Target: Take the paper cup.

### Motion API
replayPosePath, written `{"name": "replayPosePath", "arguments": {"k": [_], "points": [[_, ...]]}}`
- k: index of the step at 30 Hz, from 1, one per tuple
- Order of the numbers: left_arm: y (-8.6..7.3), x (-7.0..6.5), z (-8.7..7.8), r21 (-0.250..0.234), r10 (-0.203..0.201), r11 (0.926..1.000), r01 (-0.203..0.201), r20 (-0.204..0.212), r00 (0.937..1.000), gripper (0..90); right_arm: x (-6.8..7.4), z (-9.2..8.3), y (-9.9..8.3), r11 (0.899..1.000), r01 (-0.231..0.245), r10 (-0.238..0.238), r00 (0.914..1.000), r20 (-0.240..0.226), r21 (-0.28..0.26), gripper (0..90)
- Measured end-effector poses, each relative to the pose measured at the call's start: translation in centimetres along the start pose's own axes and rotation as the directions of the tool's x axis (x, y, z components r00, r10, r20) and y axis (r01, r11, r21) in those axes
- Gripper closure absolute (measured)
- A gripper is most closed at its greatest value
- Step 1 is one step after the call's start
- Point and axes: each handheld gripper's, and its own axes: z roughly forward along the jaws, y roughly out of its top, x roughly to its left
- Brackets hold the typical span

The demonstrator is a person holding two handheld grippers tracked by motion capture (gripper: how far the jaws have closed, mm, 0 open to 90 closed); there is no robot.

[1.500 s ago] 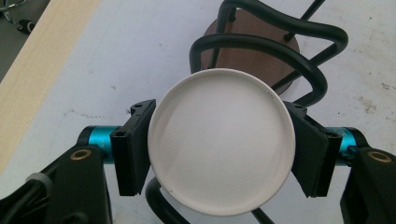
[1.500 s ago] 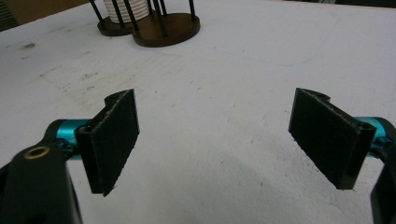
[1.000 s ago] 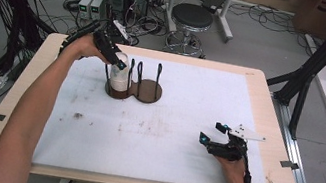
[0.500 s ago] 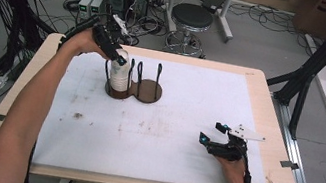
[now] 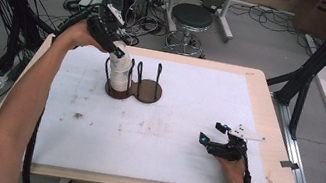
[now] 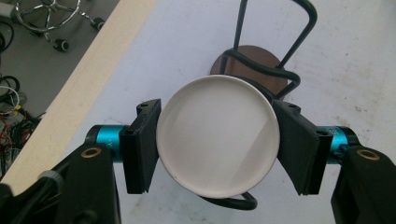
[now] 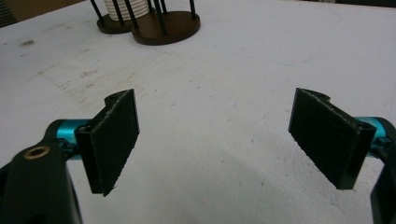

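The left gripper [image 6: 215, 140] looks straight down on a round white cup [image 6: 217, 135], whose rim fills the space between the two black jaws; the pads press against its left and right sides, having just closed the last bit onto it. Beneath and beyond the cup stands a black wire holder [image 6: 275, 44] on a dark brown round base [image 6: 254, 58], resting on a white mat [image 6: 355, 70]. To the left runs the pale wooden table edge [image 6: 79, 88], with grey floor beyond.
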Motion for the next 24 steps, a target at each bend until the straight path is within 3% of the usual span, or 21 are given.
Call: {"name": "replayPosePath", "arguments": {"k": [9,11,24], "points": [[0.9,-0.6,-1.9,-0.038,0.005,0.9992,-0.005,-0.015,0.9999,36.7,0.0,0.0,0.0,1.0,-0.001,0.001,1.0,0.0,0.0,16.5],[1.1,-0.6,-2.2,-0.025,0.009,0.9997,-0.01,-0.022,0.9997,36.8,0.1,0.0,0.0,1.0,-0.001,0.001,1.0,-0.001,0.001,16.5],[1.8,-1.1,-4.0,-0.046,0.026,0.9985,-0.028,-0.035,0.9991,36.9,0.0,0.0,0.0,1.0,0.001,-0.001,1.0,0.0,-0.001,16.5]]}}
